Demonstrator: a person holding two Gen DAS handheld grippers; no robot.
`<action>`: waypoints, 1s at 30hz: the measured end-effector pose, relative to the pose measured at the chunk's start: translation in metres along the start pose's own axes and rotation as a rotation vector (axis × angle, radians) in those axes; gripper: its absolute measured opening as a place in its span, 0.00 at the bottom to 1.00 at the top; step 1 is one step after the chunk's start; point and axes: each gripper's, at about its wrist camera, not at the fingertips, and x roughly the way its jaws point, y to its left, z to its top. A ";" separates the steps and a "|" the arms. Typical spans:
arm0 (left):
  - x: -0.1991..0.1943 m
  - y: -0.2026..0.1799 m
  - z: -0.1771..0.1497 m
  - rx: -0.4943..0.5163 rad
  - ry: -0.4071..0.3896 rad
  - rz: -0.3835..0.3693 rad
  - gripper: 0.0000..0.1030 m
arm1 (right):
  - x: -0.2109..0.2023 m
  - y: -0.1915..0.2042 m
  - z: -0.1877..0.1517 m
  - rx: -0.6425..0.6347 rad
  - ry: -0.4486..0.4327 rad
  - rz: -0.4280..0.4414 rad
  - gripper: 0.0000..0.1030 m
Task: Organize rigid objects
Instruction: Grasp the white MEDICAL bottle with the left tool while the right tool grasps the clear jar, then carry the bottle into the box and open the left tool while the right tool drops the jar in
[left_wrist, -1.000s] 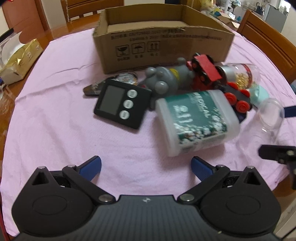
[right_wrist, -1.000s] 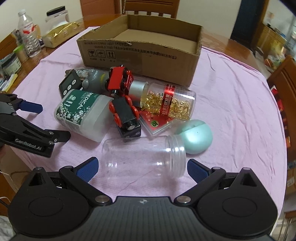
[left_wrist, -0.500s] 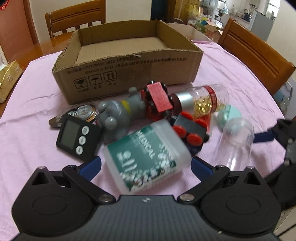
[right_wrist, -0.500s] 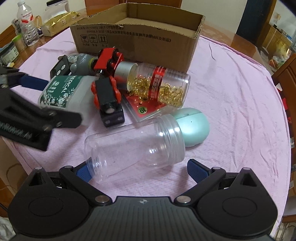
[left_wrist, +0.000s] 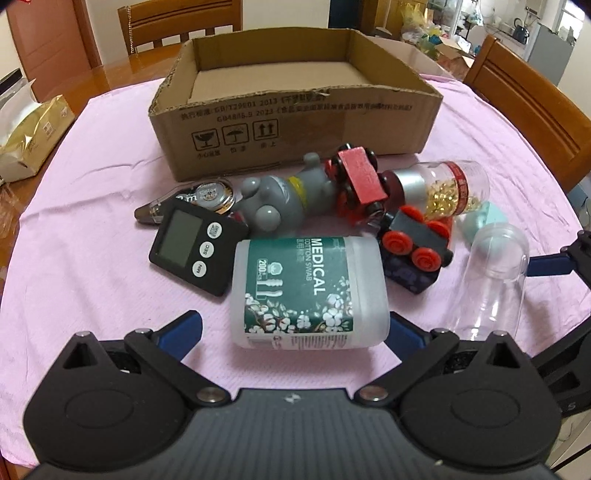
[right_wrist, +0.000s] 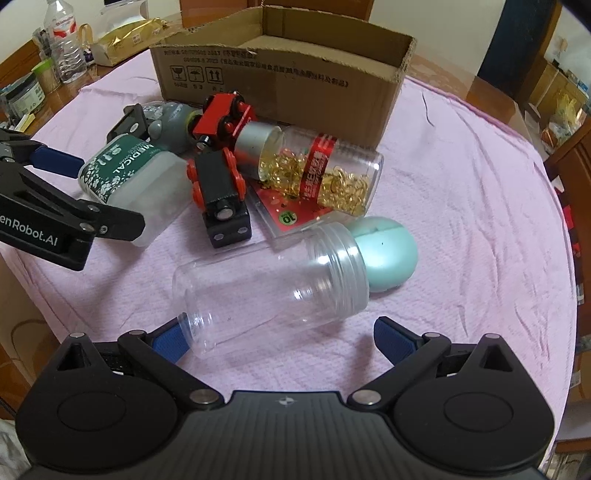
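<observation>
Both grippers agape, left gripper (left_wrist: 291, 328), right gripper (right_wrist: 282, 338); pink tablecloth (right_wrist: 461, 206); wooden chairs (left_wrist: 524, 96).

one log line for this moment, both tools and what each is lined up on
left tool: open, straddling cotton swab tub | right tool: open, at empty clear jar | cardboard box: nothing visible inside

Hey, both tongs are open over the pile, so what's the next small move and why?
Probably close the left tongs on the cotton swab tub: it lies on its side between the open fingers, and the cardboard box behind it looks empty.
</observation>
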 end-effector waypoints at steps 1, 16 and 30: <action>0.000 -0.001 0.001 0.005 -0.010 0.003 0.99 | -0.001 0.001 0.000 -0.006 -0.005 0.000 1.00; 0.016 -0.012 0.018 0.003 -0.016 0.015 0.89 | 0.000 0.012 0.018 -0.156 -0.060 -0.004 1.00; 0.021 -0.009 0.020 0.027 0.029 -0.023 0.80 | 0.000 0.016 0.024 -0.197 -0.035 0.002 0.94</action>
